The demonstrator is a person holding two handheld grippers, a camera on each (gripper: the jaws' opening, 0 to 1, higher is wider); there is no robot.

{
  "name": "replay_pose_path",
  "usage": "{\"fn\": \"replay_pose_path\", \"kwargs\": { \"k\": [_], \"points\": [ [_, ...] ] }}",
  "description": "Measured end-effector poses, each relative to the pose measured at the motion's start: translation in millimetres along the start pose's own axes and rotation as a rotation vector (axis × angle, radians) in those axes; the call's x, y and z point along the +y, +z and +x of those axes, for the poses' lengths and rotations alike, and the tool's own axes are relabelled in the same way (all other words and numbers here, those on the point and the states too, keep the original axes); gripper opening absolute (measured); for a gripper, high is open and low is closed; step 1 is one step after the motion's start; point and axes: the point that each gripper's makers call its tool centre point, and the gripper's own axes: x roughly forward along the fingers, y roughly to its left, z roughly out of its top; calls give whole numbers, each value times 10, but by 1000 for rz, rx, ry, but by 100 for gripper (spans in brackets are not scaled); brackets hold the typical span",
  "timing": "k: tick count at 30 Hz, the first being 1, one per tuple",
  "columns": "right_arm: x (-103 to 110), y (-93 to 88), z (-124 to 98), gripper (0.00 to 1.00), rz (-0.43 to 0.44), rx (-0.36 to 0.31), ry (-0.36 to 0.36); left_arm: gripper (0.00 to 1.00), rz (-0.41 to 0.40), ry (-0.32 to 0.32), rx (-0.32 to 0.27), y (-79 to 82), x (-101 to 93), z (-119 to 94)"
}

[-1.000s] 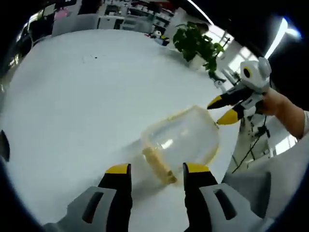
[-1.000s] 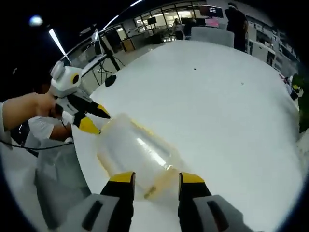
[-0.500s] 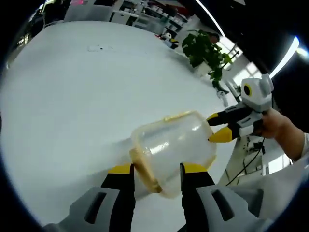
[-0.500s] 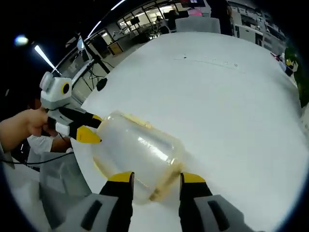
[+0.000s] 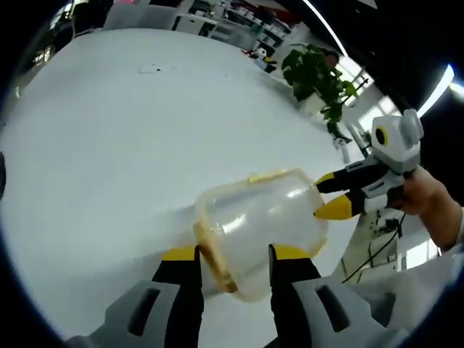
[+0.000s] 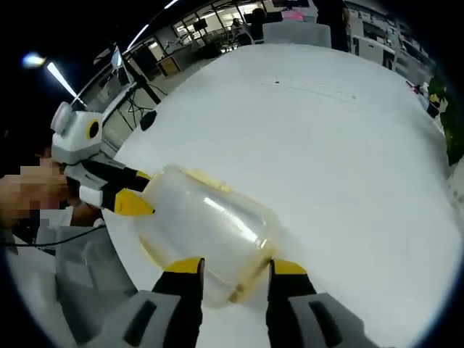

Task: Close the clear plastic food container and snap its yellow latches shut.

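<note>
The clear plastic container lies on its side on the white table, lid on. Its near end, with a yellow latch, sits between the jaws of my left gripper, which stand apart on either side of it. My right gripper comes in from the right, its yellow tips spread at the container's far end. In the right gripper view the container reaches between the jaws of my right gripper, a yellow latch low between them. The left gripper touches the opposite end.
The container lies close to the table's edge. A potted plant stands past the table's far side. A person's hand holds the right gripper. Broad bare tabletop stretches behind the container.
Both grippers have moved in toward the container from opposite ends. Its ends, ahead of the jaw tips a second ago, now sit between them. Jaw spacing looks unchanged.
</note>
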Motion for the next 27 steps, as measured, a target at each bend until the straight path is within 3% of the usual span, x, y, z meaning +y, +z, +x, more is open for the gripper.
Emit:
{"fn": "replay_pose_path", "kwargs": {
  "k": [2,3,4,6,27],
  "points": [
    [6,6,12,32,1,7,0,32,4,8,-2,4,-5,6],
    [36,9,43,32,7,-6,16,31,-65,-23,-2,-11,-65,72],
    [21,16,39,32,14,-10,1,31,-99,10,-31,8,-14,107],
    [33,1,18,32,20,5,6,32,-34,8,-4,-14,5,105],
    [6,-4,-5,35,47,-20,15,36,-28,-9,-19,25,21,24]
  ]
}}
